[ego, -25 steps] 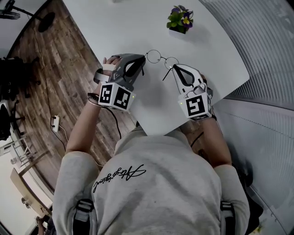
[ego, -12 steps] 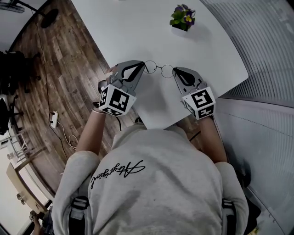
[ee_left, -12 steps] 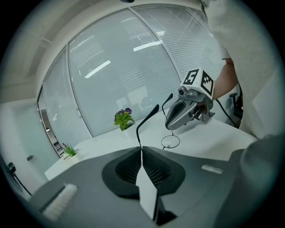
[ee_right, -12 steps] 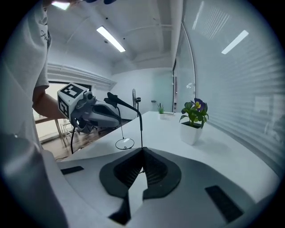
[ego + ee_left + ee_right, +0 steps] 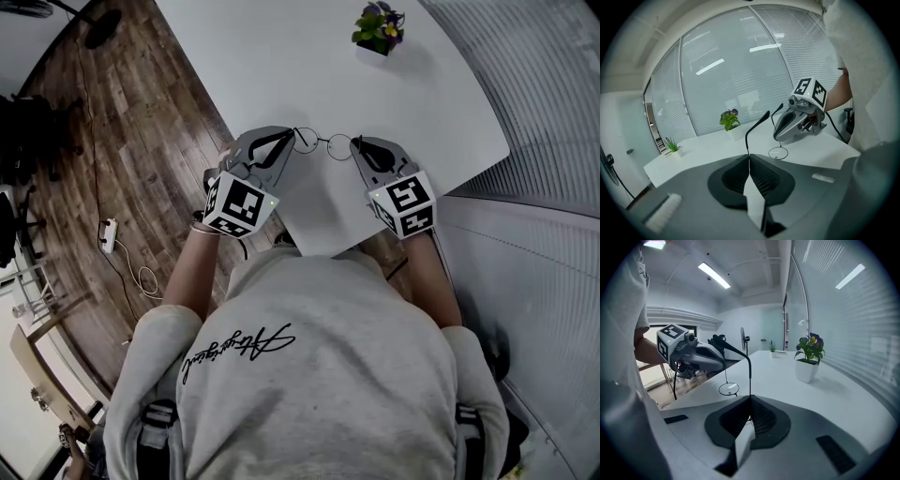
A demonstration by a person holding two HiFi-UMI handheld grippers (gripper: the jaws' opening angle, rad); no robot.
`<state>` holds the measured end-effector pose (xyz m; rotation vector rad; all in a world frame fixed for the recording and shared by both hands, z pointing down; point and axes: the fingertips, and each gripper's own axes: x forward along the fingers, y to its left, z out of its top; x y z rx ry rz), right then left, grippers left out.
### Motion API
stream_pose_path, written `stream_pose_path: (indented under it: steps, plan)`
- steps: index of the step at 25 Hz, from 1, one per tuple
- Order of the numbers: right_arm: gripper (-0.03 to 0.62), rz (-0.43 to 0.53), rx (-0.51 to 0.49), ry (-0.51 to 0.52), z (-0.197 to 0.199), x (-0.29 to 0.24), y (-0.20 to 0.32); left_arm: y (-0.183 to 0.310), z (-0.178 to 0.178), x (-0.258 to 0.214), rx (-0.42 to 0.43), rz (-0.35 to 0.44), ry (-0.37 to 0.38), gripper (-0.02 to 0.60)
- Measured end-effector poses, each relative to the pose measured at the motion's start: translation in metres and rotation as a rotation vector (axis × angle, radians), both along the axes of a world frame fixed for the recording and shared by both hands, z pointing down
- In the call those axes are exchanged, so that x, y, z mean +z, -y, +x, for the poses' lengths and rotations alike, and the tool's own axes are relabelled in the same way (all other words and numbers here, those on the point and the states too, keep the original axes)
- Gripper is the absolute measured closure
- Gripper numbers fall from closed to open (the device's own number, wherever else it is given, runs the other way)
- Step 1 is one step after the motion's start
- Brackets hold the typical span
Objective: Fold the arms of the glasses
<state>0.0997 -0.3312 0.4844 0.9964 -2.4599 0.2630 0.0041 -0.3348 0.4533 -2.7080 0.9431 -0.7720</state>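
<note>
Glasses point(image 5: 323, 142) now hang level over the worktop point(image 5: 281, 66), nearer its edge than a second ago. Left gripper point(image 5: 287, 142) fingers clamp one arm and right gripper point(image 5: 357, 150) fingers the other, so folding can likely begin. One pair, two lenses, two grippers, two plants point(image 5: 380, 26).

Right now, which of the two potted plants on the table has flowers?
The larger plant, with purple blooms; the small plant at the far end of the table shows only green leaves.
</note>
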Motion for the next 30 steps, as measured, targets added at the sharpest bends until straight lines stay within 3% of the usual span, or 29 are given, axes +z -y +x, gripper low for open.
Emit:
stream_pose_path:
  steps: [9,30]
  plan:
    - [0.594,0.010,0.022,-0.030,0.000,0.003,0.001,-0.001,-0.001,0.004,-0.014,-0.008,-0.003,0.580]
    - [0.594,0.049,-0.062,-0.312,-0.015,0.027,-0.006,0.003,-0.005,0.003,-0.047,-0.036,-0.079,0.581]
